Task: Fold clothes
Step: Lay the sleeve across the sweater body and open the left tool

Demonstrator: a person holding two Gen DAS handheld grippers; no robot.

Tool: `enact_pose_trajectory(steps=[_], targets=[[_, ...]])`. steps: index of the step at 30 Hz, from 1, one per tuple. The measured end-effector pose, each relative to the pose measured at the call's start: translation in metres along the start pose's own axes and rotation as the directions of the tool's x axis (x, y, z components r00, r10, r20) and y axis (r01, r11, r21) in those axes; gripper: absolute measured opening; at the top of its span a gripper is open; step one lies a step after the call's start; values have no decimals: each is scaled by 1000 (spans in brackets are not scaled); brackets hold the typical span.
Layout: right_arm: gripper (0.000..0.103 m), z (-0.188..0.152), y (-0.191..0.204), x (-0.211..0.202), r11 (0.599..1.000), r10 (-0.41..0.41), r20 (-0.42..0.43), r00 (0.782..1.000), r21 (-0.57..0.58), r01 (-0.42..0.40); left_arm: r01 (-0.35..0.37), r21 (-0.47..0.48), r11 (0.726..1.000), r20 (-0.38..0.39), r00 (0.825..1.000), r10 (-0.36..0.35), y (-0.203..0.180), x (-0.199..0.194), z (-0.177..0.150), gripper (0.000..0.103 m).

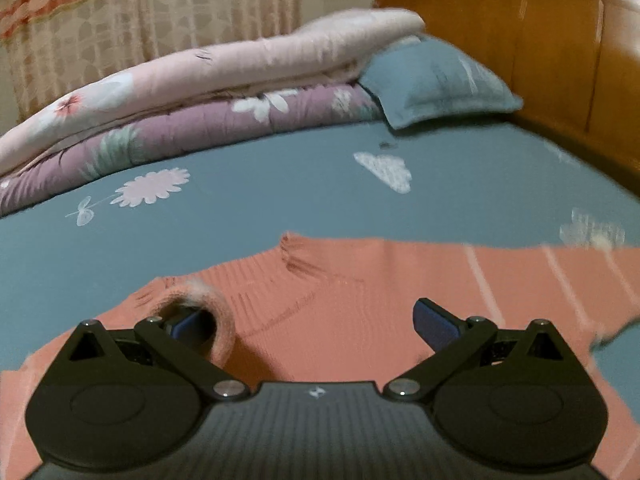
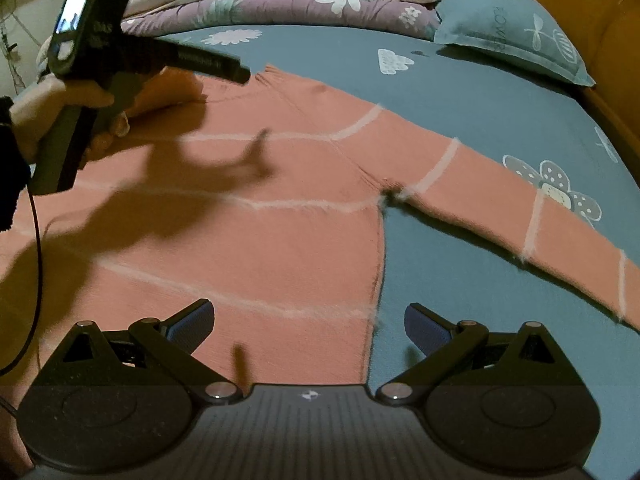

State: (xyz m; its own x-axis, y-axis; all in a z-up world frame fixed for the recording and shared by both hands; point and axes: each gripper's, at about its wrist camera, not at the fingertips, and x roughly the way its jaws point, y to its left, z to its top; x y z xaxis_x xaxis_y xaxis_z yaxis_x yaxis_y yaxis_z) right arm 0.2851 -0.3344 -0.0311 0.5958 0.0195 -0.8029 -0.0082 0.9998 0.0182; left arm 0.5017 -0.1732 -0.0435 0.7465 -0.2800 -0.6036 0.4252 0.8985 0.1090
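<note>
A salmon-pink knit sweater [image 2: 248, 216] with thin white stripes lies flat on the teal bedsheet [image 2: 460, 92]. Its right sleeve [image 2: 520, 208] stretches out toward the right edge. In the left wrist view the sweater [image 1: 360, 312] fills the foreground, and a sleeve cuff [image 1: 224, 332] curls up around my left fingertip [image 1: 188, 326]. My left gripper [image 1: 312, 320] is open wide over the knit. The right wrist view shows it [image 2: 240, 74] held by a hand [image 2: 52, 104] near the collar. My right gripper [image 2: 310, 326] stands open above the sweater's side edge with nothing between its fingers.
Folded quilts [image 1: 208, 92], pink over purple, are stacked along the bed's far side. A teal pillow [image 1: 436, 80] leans at the wooden headboard [image 1: 540, 48]. A curtain [image 1: 120, 20] hangs behind. A black cable [image 2: 38, 264] trails from the left gripper's handle.
</note>
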Motion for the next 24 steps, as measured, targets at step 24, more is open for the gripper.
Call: enact_pose_trajectory(steps=[24], targets=[[103, -1, -4, 6, 999, 0, -17, 1000, 32, 1, 192, -297, 935, 59, 981, -182, 34, -9, -34, 102]])
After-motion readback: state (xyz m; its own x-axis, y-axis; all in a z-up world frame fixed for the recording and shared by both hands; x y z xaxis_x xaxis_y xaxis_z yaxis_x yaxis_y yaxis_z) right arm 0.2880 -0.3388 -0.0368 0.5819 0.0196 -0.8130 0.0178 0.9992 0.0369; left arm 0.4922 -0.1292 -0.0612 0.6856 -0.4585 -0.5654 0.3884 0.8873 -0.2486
